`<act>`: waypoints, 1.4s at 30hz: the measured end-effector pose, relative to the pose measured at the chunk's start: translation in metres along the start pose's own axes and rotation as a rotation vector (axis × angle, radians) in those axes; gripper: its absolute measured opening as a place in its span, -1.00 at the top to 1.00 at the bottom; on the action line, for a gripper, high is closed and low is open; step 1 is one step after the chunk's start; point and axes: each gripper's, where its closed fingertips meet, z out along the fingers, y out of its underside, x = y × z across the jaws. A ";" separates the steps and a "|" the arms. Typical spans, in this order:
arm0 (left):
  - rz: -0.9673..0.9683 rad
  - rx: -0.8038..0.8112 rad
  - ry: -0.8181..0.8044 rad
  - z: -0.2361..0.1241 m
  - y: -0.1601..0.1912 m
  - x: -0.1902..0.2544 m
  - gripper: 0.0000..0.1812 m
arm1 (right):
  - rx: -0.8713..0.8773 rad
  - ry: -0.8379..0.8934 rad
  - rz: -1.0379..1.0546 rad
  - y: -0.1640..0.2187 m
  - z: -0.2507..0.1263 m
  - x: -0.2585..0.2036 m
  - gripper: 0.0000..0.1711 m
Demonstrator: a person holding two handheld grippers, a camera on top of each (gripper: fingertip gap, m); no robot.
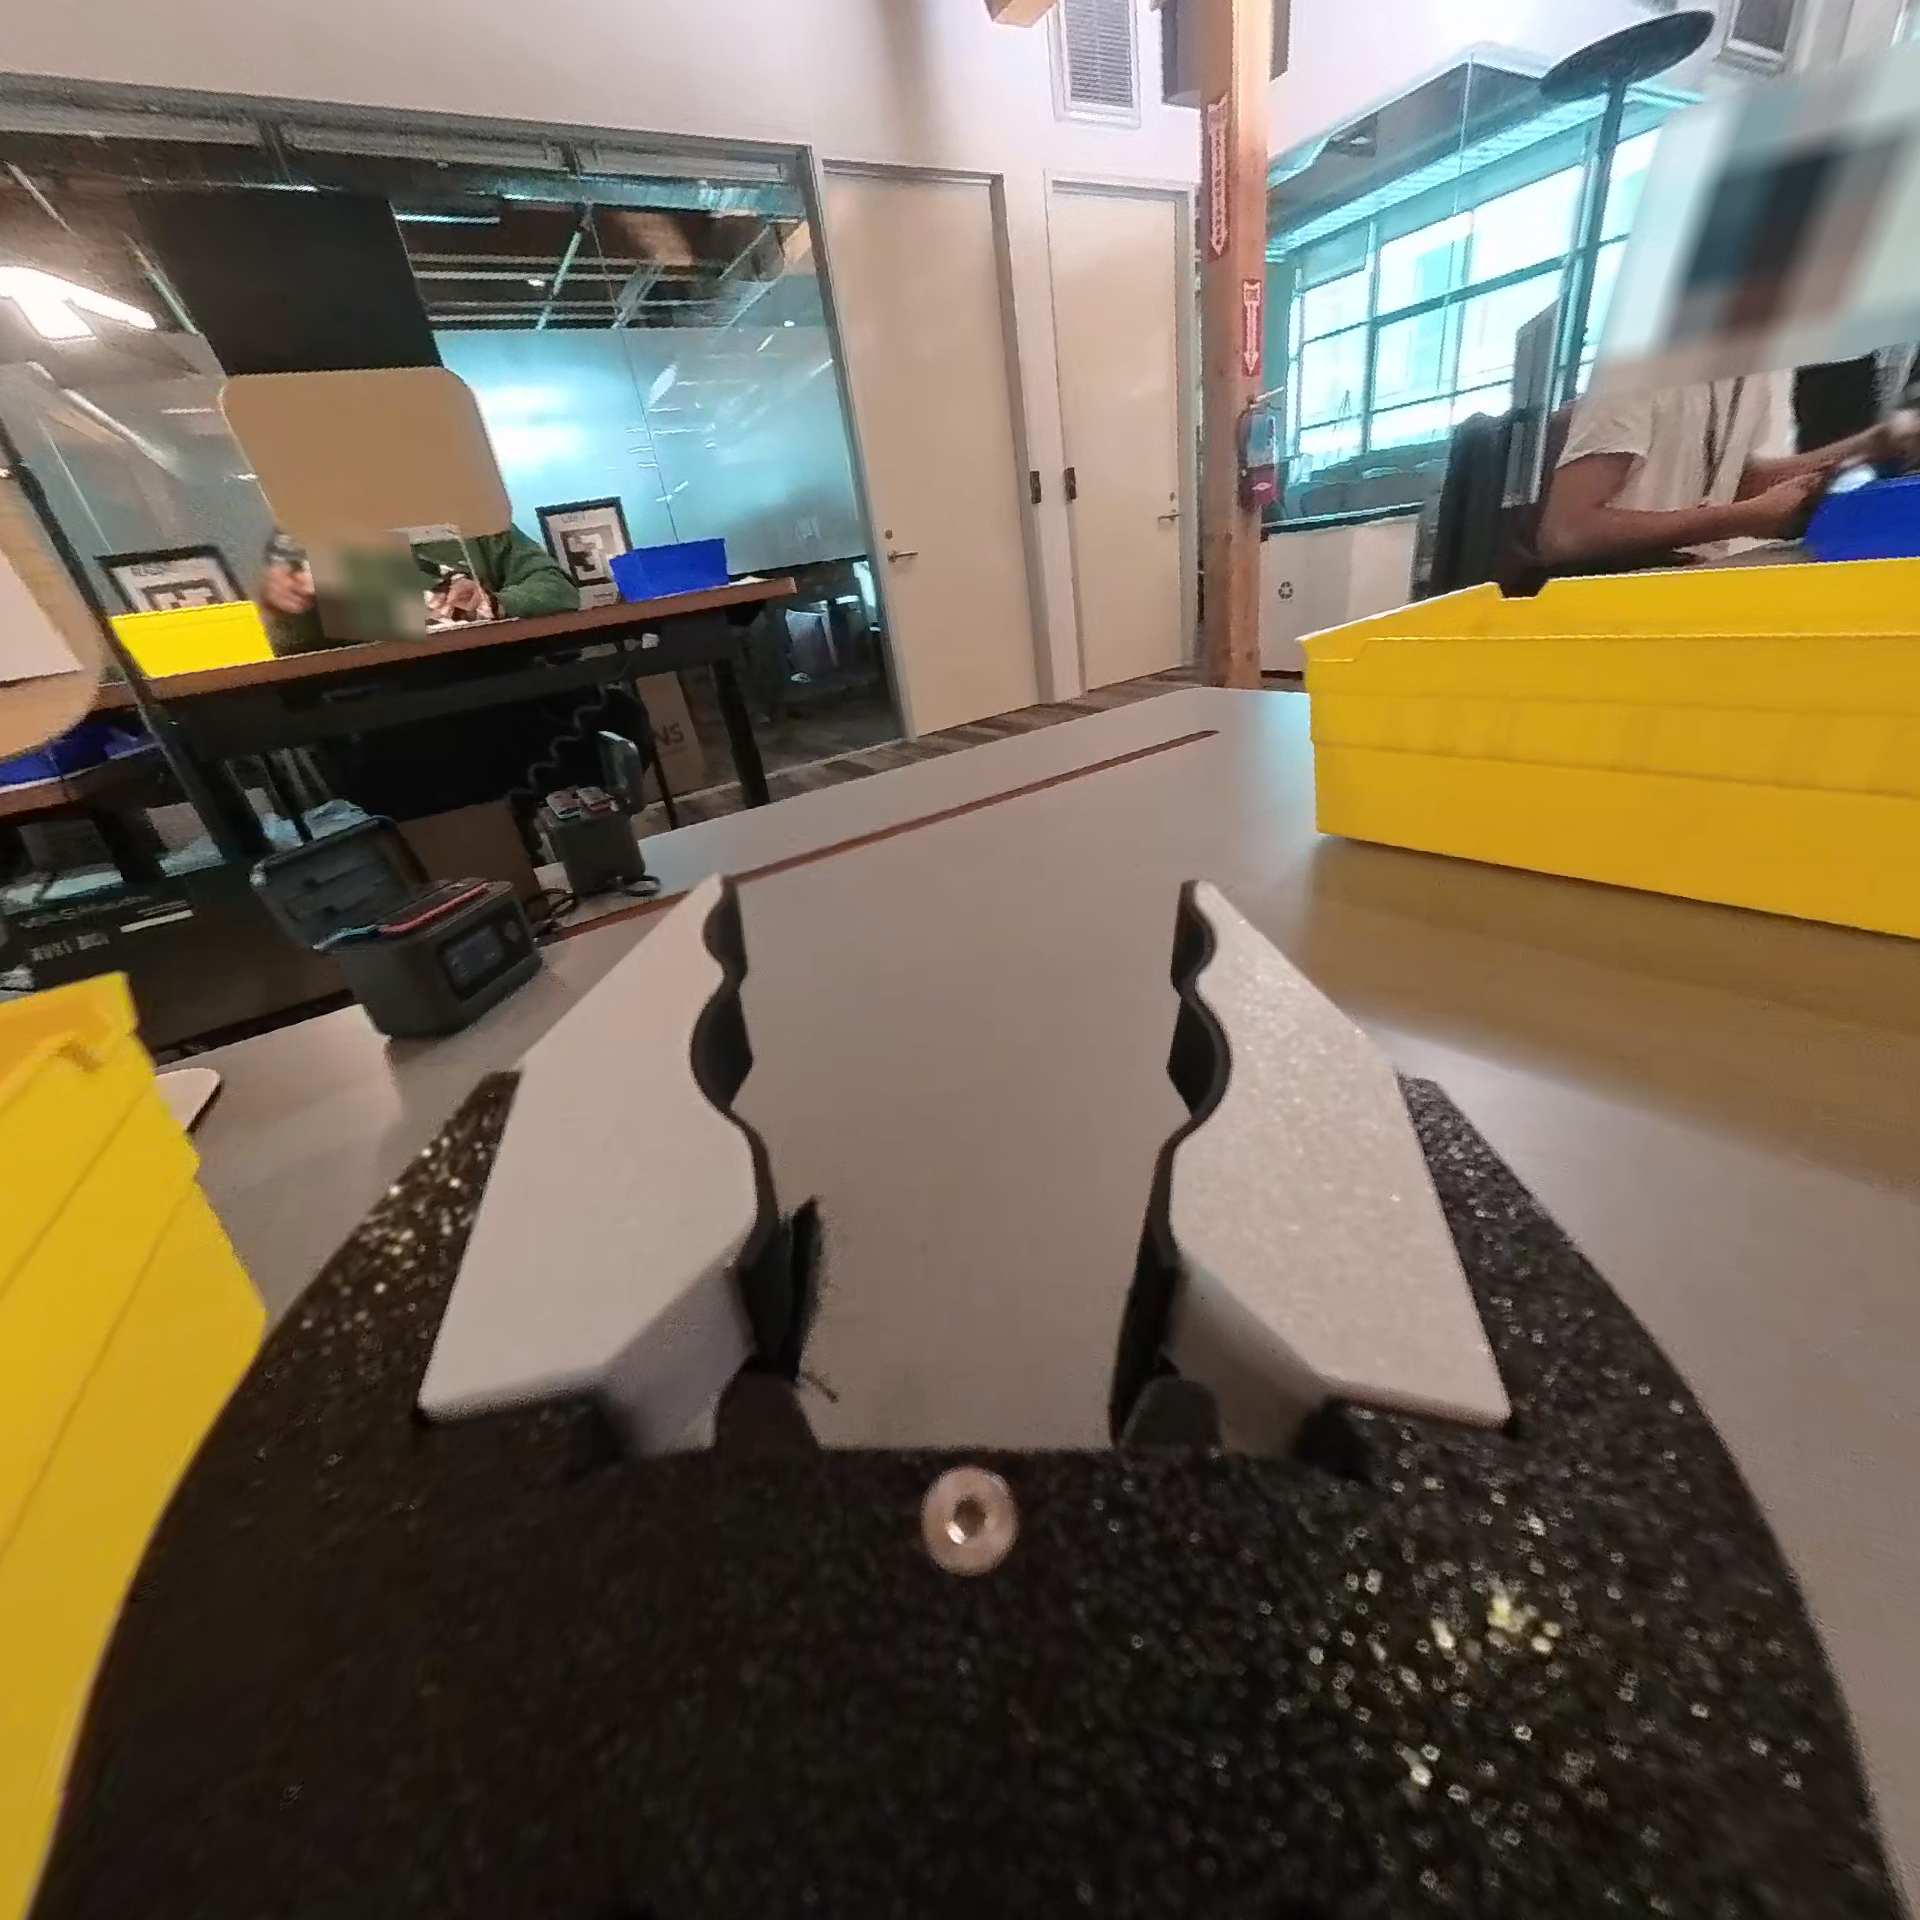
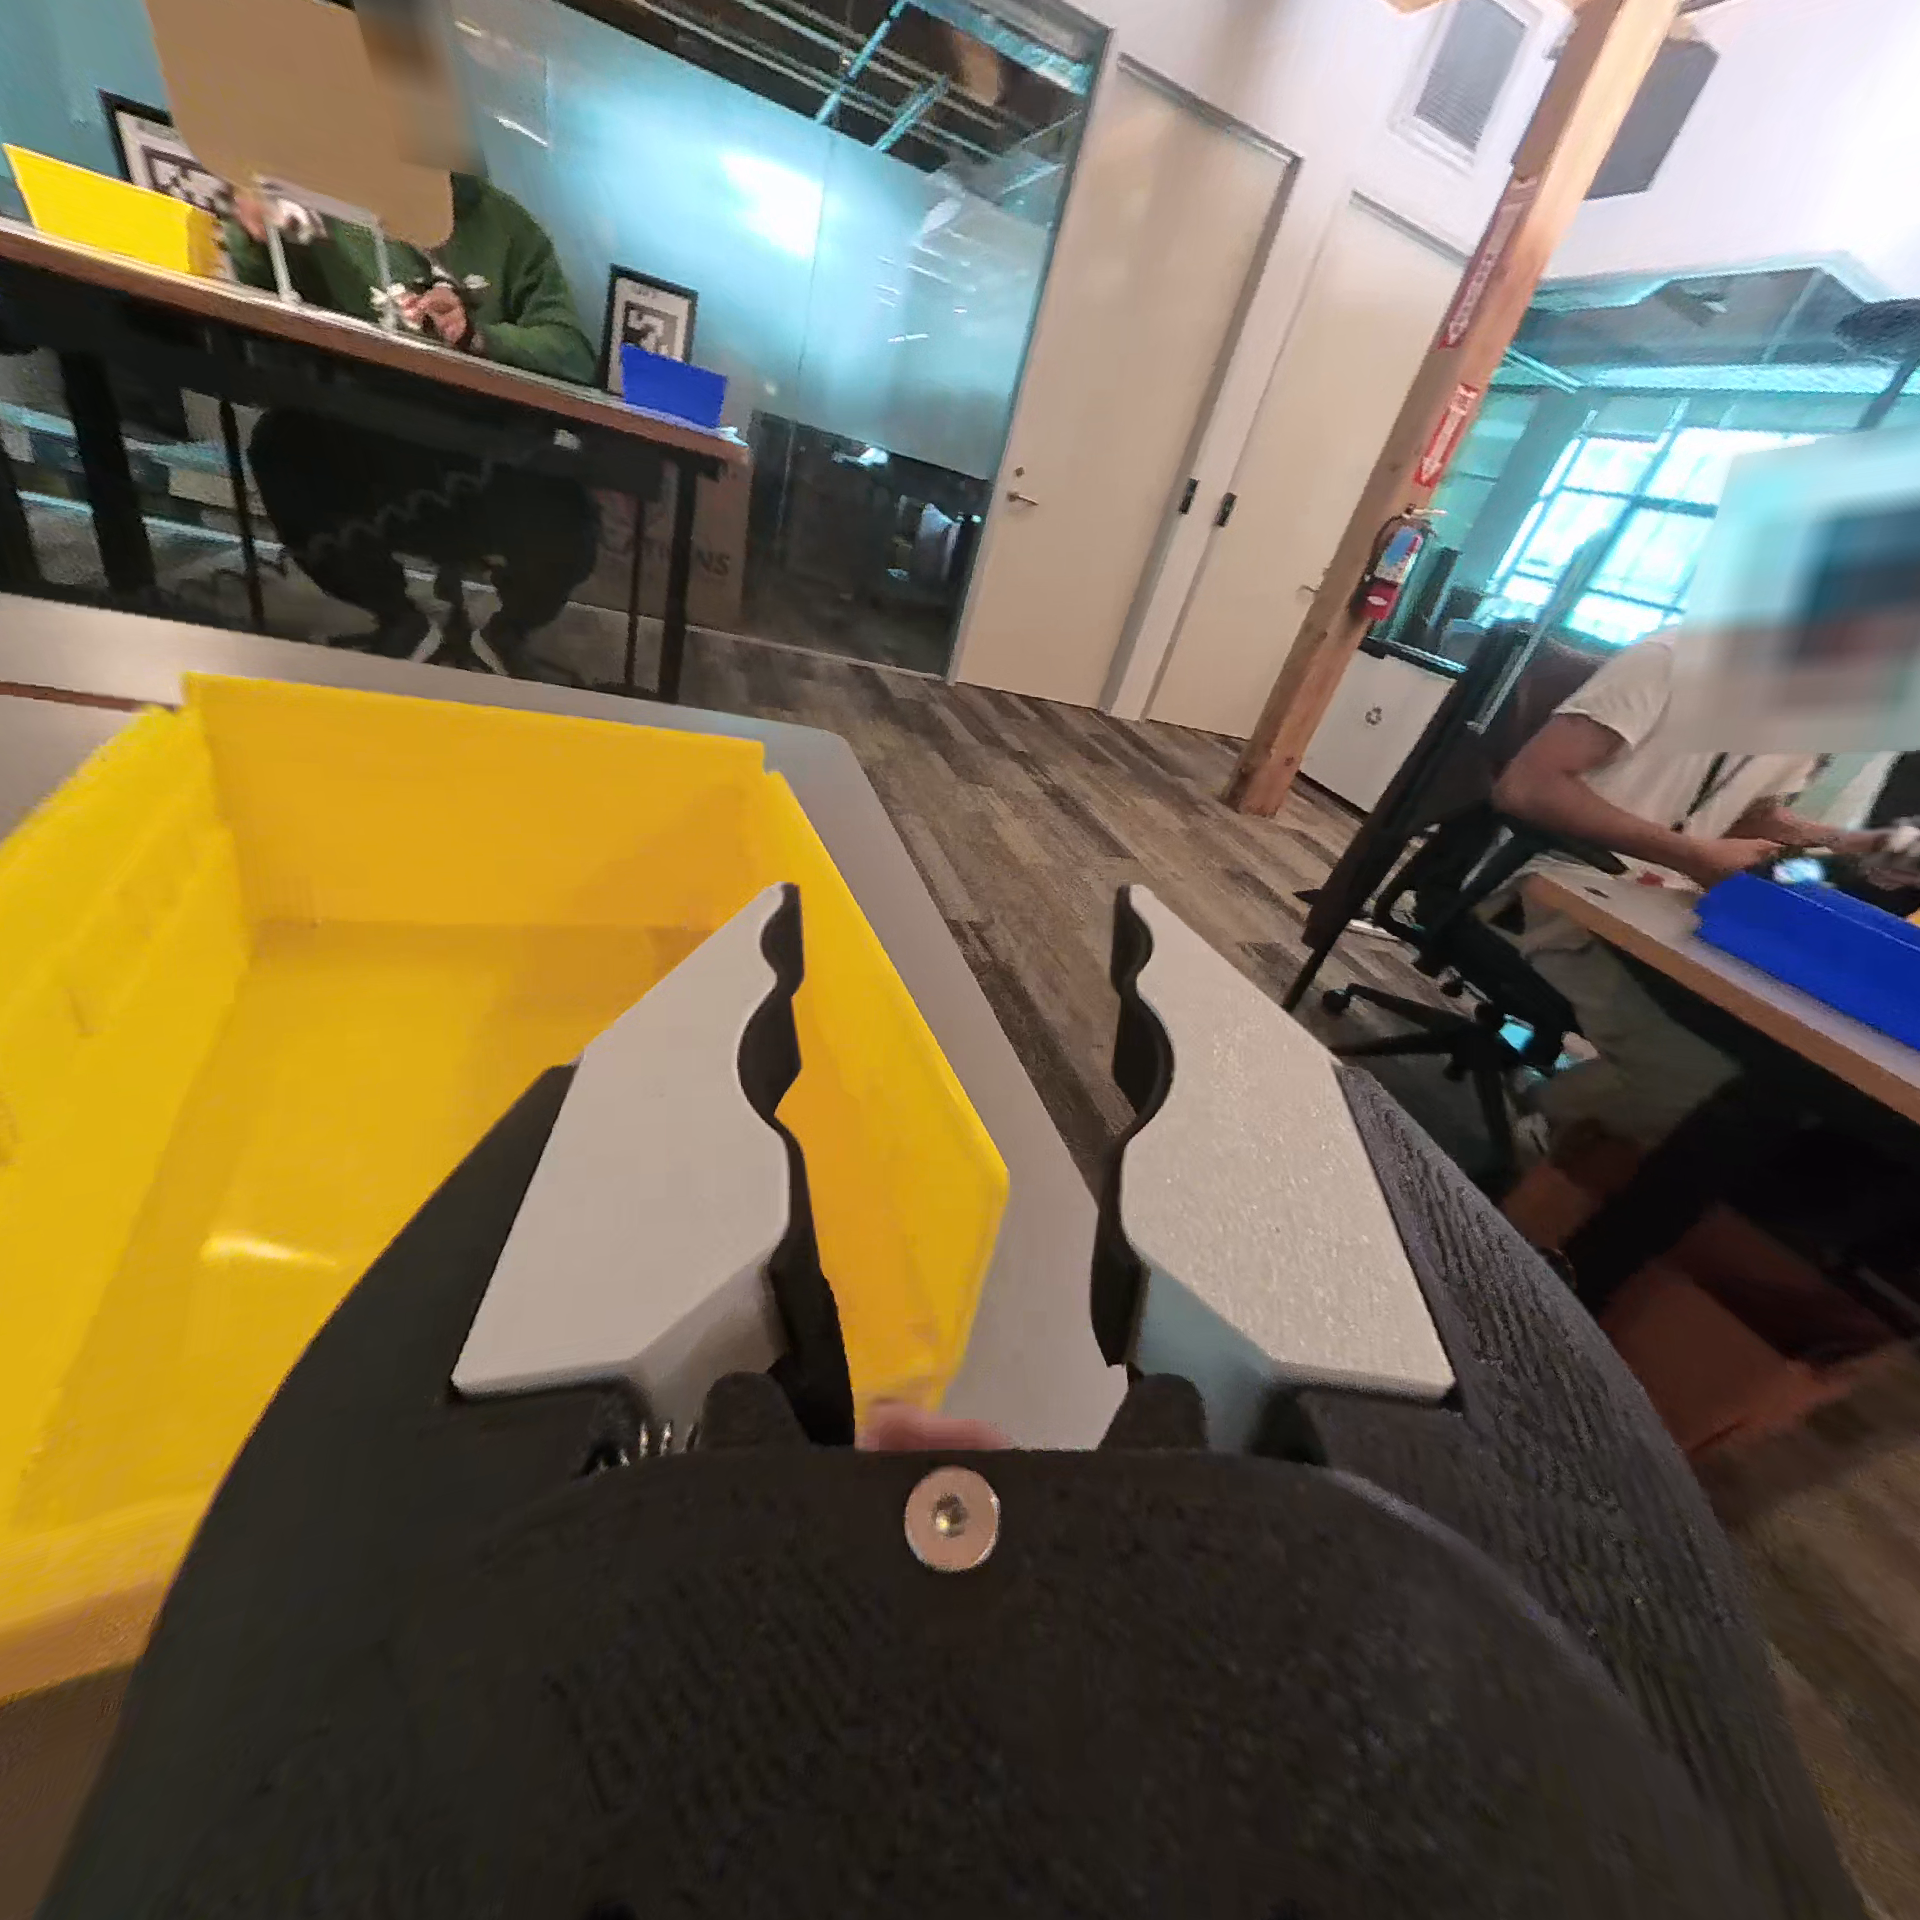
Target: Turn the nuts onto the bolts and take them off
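Nuts and bolts are nowhere in view; both grippers, left [image 1: 956, 904] and right [image 2: 956, 914], hang with jaws wide open and empty beside the yellow bin [image 2: 364, 935].

The left gripper [image 1: 958, 904] is held level and points straight ahead, its two grey fingers [image 1: 613, 1164] spread wide with nothing between them. The right gripper [image 2: 956, 914] tilts a little to one side, its grey fingers [image 2: 1257, 1195] likewise parted and bare. Both show wavy dark inner pads and a black textured body with one silver screw at its middle
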 end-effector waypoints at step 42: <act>0.116 -0.831 -0.358 -0.160 0.060 -0.124 0.94 | -0.700 -0.578 -0.115 0.109 0.062 -0.084 0.93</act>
